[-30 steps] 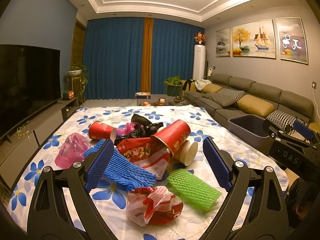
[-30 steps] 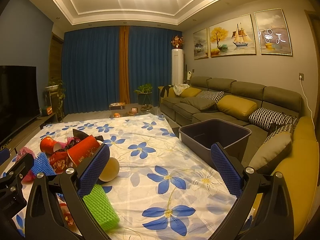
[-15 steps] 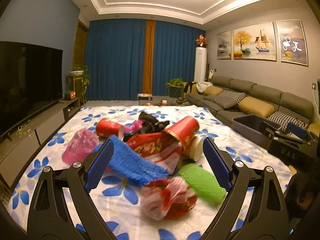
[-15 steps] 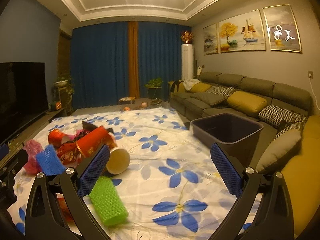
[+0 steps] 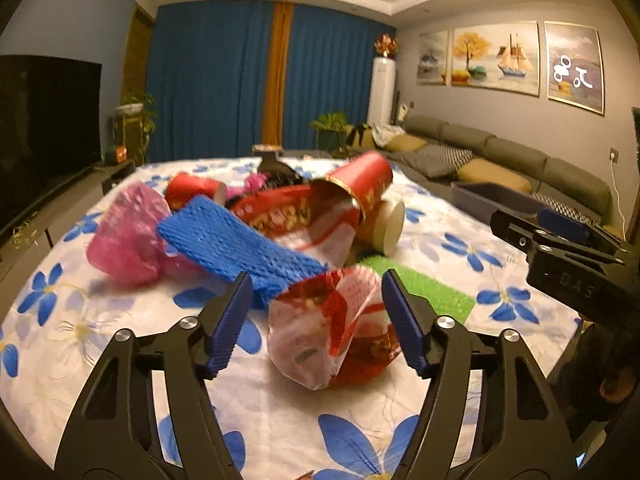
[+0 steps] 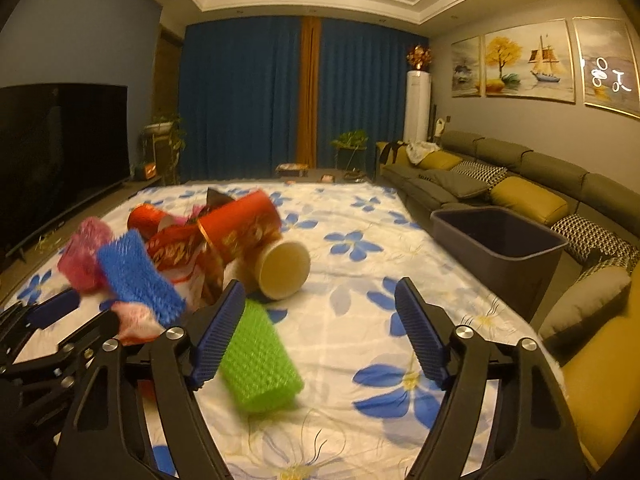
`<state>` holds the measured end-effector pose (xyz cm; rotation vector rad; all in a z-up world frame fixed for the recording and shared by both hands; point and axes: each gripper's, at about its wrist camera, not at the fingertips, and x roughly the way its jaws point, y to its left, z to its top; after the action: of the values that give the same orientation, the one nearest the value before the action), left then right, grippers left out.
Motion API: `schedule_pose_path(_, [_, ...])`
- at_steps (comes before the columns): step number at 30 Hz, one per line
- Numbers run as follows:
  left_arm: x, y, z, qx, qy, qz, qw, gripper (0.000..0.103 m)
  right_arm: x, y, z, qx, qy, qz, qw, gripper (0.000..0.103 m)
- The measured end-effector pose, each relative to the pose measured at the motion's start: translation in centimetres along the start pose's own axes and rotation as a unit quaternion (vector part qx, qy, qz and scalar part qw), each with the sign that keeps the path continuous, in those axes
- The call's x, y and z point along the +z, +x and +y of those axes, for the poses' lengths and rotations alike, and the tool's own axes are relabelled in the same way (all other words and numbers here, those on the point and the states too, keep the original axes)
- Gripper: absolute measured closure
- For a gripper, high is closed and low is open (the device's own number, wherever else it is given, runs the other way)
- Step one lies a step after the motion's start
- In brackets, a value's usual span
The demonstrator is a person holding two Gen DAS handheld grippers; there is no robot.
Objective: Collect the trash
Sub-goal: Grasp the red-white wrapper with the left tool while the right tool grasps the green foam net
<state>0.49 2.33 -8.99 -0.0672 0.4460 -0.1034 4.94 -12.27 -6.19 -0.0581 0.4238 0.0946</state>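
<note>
While both claws hovered low over the counter (image 6: 360,216) with its white cloth printed in blue flowers, the dark plastic bin (image 6: 496,236) stood at the counter's right edge by the sofa (image 6: 532,184), its mouth open and what could be seen of its inside bare. The trash lay heaped on the left half of the cloth, well apart from the bin. A red paper cup (image 5: 364,184) with a gold rim lay tipped on its side on the pile, and a cream paper cup (image 6: 282,268) lay on its side just beside it, its hollow mouth facing out with nothing visible in it. Another red cup (image 5: 192,192) lay farther back. A blue foam net sleeve (image 5: 236,246), ribbed and flattened, leaned across a glossy red printed wrapper (image 5: 288,212); beside it sat a crumpled pink translucent bag (image 5: 128,236). A green foam net sleeve (image 6: 258,360), knobbly and tube-shaped, lay flat on the cloth. The left claw (image 5: 316,320) had just been closing, its jaws spread either side of a crumpled red-and-white plastic wrapper (image 5: 332,332), the ribbed blue pads close to it but not visibly pressing. The right claw (image 6: 320,332) had also just been closing and stood spread, with the green sleeve's end against its left pad and bare cloth across the rest of the gap.
</note>
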Motion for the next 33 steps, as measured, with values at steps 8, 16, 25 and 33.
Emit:
schedule_pose_path(8, [-1.1, 2.8, 0.0, -0.021, 0.001, 0.054, 0.9983, 0.069, -2.3, 1.8, 1.0, 0.035, -0.011, 0.043, 0.998, 0.035])
schedule_pose_path(16, [-1.0, 2.9, 0.4, -0.034, -0.003, 0.054, 0.9979, 0.087, -4.3, 4.3, 2.2, 0.052, -0.018, 0.087, 0.995, 0.05])
schedule_pose_path(25, [-0.1, 1.1, 0.5, -0.045, -0.009, 0.03, 0.9985, 0.09, -5.0, 5.3, 2.2, 0.084, -0.001, 0.111, 0.99, 0.074])
schedule_pose_path(33, [1.2, -0.8, 1.1, -0.041, -0.021, 0.001, 0.9989, 0.09, -4.3, 3.8, 1.7, 0.083, 0.004, 0.082, 0.993, 0.089])
